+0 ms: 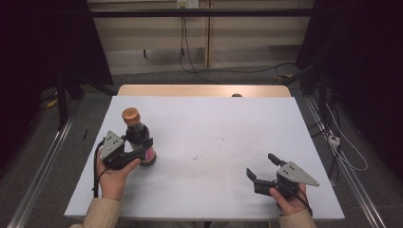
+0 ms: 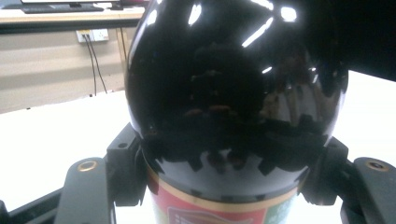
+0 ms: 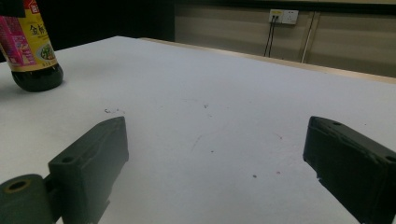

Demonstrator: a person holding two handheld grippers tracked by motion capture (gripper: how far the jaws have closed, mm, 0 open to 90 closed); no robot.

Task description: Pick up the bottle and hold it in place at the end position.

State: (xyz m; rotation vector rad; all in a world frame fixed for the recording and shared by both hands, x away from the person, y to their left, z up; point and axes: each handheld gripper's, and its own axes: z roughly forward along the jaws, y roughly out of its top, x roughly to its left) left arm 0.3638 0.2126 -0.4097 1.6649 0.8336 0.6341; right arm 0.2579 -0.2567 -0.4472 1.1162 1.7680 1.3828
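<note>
Left hand-held gripper (image 1: 140, 148) is pinching the dark bottle (image 1: 139, 137), one jaw pressed on each side of the lower body, just above the label. The left gripper view confirms it: the glossy black body of the bottle (image 2: 236, 98) sits between the two jaws with the pads (image 2: 127, 170) hard against the glass, and the top edge of the red label is visible just below the grip line.

The bottle stands upright on the white worktop (image 1: 214, 128), left side, about midway between the near and far edges. It has a brown cap on top and a pink/red label low on the body. The person's left hand (image 1: 114, 176) comes in from the near-left corner to hold that gripper.

Right hand-held gripper (image 1: 264, 169) sits at the near right of the worktop, well apart from the bottle, jaws spread wide with nothing between them (bare worktop shows in the gap in the right gripper view). Its jaws point left and slightly far. The right hand (image 1: 290, 202) holds it from the near edge. In the right gripper view the bottle's base and label (image 3: 32, 49) show at the far left, resting on the worktop.

A few small dark specks mark the worktop (image 3: 210, 116) around the middle.
</note>
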